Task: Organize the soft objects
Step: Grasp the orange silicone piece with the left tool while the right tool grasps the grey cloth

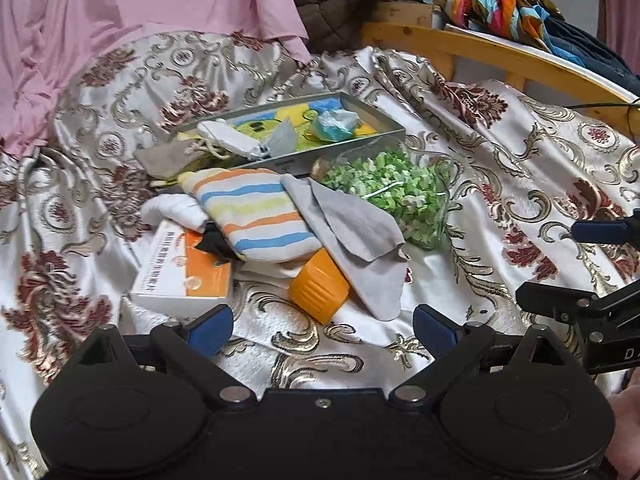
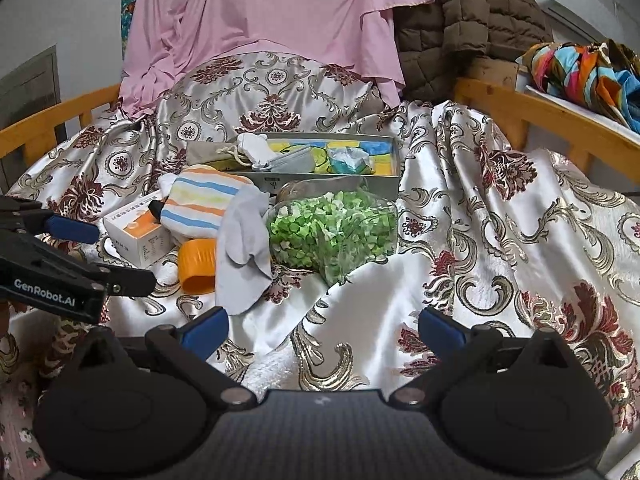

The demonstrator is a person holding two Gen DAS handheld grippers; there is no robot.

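My left claw (image 1: 323,328) hangs with its blue-padded jaws spread wide and nothing between them, low over the shiny white bedspread patterned with dark red flowers and gold scrolls (image 1: 520,168). My right claw (image 2: 323,328) is likewise spread and empty, just to the right of the left one.

Ahead of both lies a heap of things on the bed. A towel striped in orange, blue and yellow (image 1: 256,212) sits on top, partly over a white and orange cardboard box (image 1: 180,276) at its left. A thin grey cloth (image 1: 356,240) drapes from the towel's right edge down over an orange ribbed plastic cap (image 1: 318,290). To the right of the cloth, touching it, is a clear bag filled with small green and white pieces (image 1: 396,184).

Behind the heap stands a shallow grey metal tray (image 1: 344,144) holding a yellow and blue cloth, a white pouch (image 1: 228,136) and a crumpled teal and white wad (image 1: 334,124). A grey drawstring bag (image 1: 172,156) leans at the tray's left corner.
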